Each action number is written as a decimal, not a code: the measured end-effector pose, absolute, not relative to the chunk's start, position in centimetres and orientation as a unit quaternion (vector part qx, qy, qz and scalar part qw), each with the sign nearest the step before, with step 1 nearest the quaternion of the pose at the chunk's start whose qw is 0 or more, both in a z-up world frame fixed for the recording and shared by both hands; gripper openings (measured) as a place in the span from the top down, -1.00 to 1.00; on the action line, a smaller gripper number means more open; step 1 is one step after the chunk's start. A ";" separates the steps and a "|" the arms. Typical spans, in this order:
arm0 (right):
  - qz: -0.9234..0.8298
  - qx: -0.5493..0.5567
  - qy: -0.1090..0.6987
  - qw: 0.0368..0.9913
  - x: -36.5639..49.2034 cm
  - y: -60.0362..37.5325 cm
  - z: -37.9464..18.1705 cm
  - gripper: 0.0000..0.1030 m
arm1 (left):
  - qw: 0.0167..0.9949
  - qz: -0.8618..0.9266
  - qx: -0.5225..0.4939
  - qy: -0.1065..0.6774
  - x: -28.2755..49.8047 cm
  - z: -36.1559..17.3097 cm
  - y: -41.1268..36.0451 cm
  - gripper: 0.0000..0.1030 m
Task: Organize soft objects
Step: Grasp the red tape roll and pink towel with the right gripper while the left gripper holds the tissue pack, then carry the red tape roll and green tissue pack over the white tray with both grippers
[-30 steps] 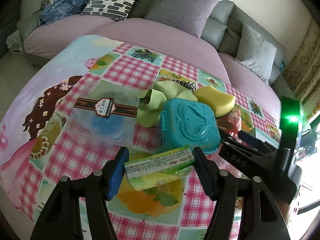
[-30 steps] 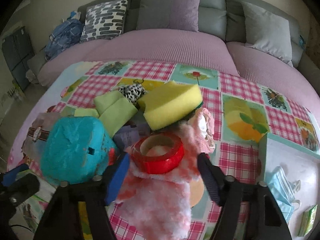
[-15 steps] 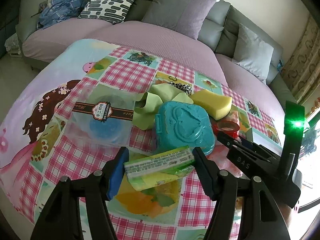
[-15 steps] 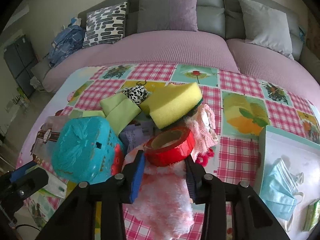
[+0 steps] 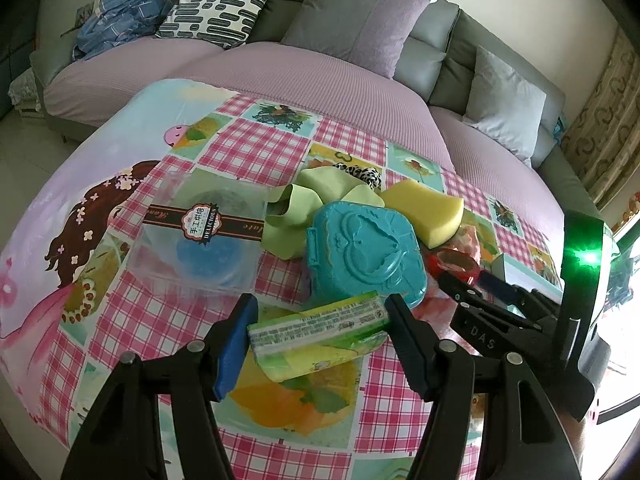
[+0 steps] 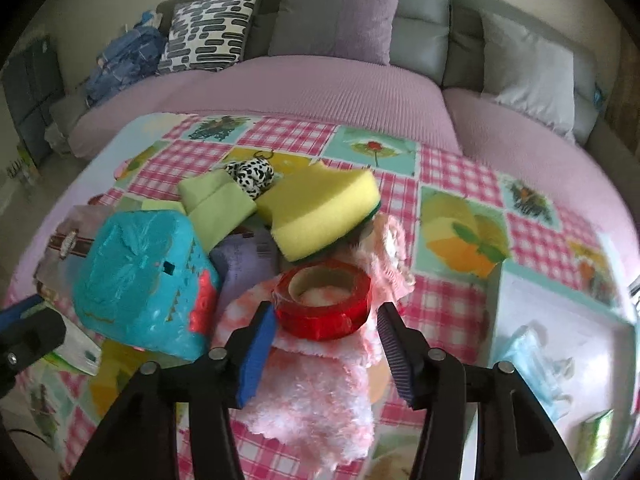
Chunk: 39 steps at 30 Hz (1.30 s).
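Observation:
My left gripper (image 5: pixel 318 326) is shut on a green tissue pack (image 5: pixel 318 326) and holds it above the patterned tablecloth (image 5: pixel 208 144). My right gripper (image 6: pixel 326 328) stands open around a red tape roll (image 6: pixel 324 306), which lies on a fluffy pink cloth (image 6: pixel 312 392). A pile behind holds a yellow sponge (image 6: pixel 320 210), green folded cloths (image 6: pixel 218 204), a teal plastic case (image 6: pixel 140 276) and a leopard-print pouch (image 6: pixel 250 172). The right gripper also shows at the right of the left wrist view (image 5: pixel 476 280).
A clear plastic box with a dark band (image 5: pixel 200 236) lies left of the pile. A white tray (image 6: pixel 560 320) at the right holds a blue face mask (image 6: pixel 532 360). A purple sofa with cushions (image 6: pixel 332 12) runs behind the table.
My right gripper narrowed around the red tape roll, then widened again; it has drawn back slightly. The left gripper has risen and pulled back a little with the tissue pack.

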State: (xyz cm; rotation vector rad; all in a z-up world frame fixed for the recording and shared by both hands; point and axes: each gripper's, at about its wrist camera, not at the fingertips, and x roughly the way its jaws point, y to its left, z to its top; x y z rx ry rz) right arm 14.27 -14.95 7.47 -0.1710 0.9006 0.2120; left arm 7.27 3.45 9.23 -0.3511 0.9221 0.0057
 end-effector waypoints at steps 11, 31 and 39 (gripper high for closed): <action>0.105 -0.101 0.427 0.892 14.3 -14.3 7.3 -0.06 | 0.879 0.002 -0.175 0.443 7.2 9.2 3.7 -0.30; 0.109 -0.065 0.401 0.907 11.3 -16.2 11.6 0.06 | 0.891 0.006 -0.158 0.426 6.4 10.5 3.2 -0.30; 0.085 -0.034 0.390 0.916 9.2 -19.6 13.8 0.06 | 0.903 -0.005 -0.136 0.408 5.9 12.3 1.5 -0.30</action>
